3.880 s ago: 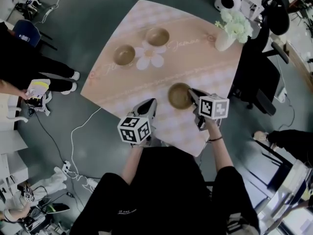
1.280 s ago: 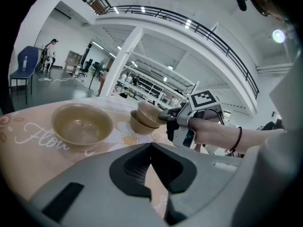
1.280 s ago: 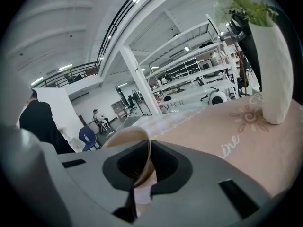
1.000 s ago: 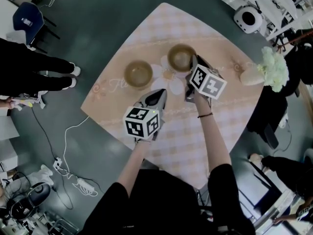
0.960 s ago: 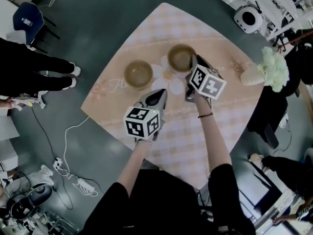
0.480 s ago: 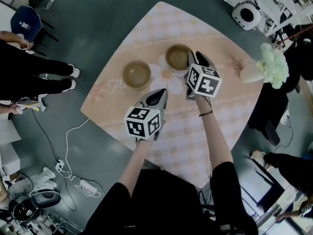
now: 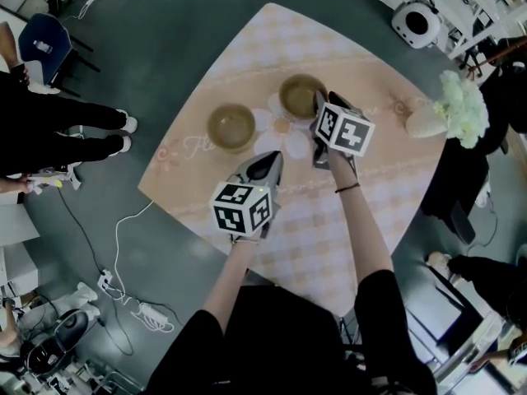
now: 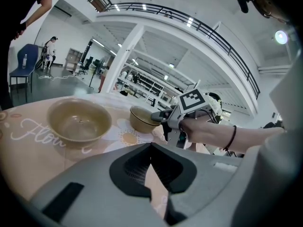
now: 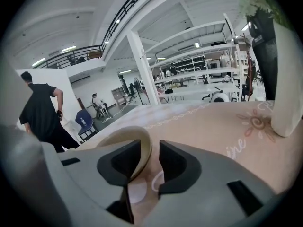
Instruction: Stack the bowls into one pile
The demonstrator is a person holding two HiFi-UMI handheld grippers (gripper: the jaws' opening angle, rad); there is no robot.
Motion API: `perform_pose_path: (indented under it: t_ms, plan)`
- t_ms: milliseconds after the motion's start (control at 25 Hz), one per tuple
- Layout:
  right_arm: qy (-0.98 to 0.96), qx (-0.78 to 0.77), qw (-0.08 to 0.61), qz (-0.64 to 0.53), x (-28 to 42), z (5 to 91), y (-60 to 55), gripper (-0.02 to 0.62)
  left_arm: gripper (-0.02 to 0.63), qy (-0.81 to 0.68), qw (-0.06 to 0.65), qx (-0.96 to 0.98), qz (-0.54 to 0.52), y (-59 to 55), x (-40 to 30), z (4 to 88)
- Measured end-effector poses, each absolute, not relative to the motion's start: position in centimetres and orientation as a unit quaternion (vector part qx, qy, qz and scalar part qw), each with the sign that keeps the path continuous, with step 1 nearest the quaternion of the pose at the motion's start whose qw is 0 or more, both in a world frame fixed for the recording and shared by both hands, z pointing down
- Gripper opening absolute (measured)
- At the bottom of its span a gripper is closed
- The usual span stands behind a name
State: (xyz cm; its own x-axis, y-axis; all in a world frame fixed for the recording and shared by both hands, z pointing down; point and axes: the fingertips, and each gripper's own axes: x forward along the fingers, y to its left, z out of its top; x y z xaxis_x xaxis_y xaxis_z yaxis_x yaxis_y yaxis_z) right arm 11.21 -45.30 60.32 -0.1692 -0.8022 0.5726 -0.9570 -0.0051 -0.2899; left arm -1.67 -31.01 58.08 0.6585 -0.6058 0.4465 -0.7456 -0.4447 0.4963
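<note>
Two tan bowl spots show on the pink checked tablecloth (image 7: 329, 220). A single bowl (image 7: 230, 126) (image 8: 78, 119) sits to the left. The right-hand bowl (image 7: 300, 95) (image 8: 142, 118) appears to be a nested pair. My right gripper (image 7: 319, 99) (image 9: 155, 148) is at this pile's near-right rim (image 9: 136, 138). Its jaws are opening, and the rim stands between them with a gap on the right side. My left gripper (image 7: 270, 156) (image 8: 151, 145) hovers over the cloth nearer me. It is shut and empty, pointing toward the two bowls.
A white vase (image 7: 424, 123) with pale green flowers (image 7: 459, 104) stands at the table's right corner. People (image 7: 58, 130) stand on the floor to the left. A white cable (image 7: 123, 245) lies below the table's left edge, and an office chair (image 7: 449, 196) is at the right.
The bowl my right gripper held has settled into the far right bowl, and the grip on its rim has loosened. My left gripper stayed in place.
</note>
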Motion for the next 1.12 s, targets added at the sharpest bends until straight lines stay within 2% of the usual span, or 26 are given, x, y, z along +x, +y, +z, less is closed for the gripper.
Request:
perform_pose_path:
  t_ms: [160,320,640,1120]
  plan:
    - [-0.687,0.626,0.123,0.346,11.0,60.9,-45.2,0.05,-0.003,-0.403,0.344,0.842,0.1,-30.6,-1.7,58.0]
    - [-0.683,0.627,0.124,0.352,10.9,60.9,-45.3,0.019,-0.003,-0.41,0.344,0.839,0.097,-30.1,-2.1,57.9]
    - [-0.68,0.632,0.12,0.351,10.6,59.9,-44.7,0.012,-0.003,-0.428,0.338,0.833,0.09,-29.4,-3.5,57.1]
    - [-0.727,0.581,0.05,0.363,6.2,56.4,-44.5,0.012,-0.003,-0.451,0.321,0.827,0.099,-28.8,-5.8,56.7]
